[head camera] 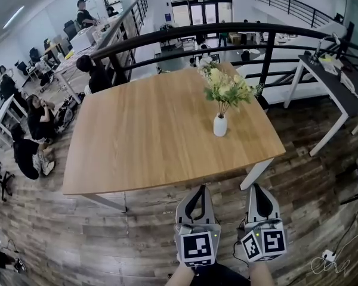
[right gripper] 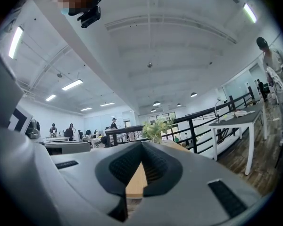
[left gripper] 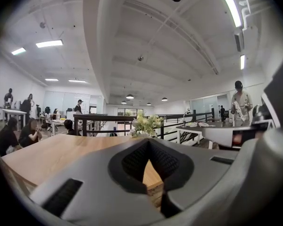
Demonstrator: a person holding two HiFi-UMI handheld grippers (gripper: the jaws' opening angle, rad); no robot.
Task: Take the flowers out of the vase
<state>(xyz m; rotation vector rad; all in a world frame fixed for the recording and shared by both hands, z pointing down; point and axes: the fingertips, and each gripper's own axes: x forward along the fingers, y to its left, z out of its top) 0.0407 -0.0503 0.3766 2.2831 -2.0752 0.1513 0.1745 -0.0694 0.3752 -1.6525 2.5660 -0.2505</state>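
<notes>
Wooden table [head camera: 149,142]: white vase [head camera: 220,126] with flowers [head camera: 227,89] upright on it. Our left gripper [head camera: 197,189] and right gripper [head camera: 258,187] sit short of its edge, both clenched, empty.

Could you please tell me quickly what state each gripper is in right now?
Left grey gripper: closed, holding nothing.
Right grey gripper: closed, holding nothing.

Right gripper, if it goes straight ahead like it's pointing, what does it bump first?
The right gripper would likely meet the wooden table's near edge first, though height is unclear. The vase stands farther back.
</notes>
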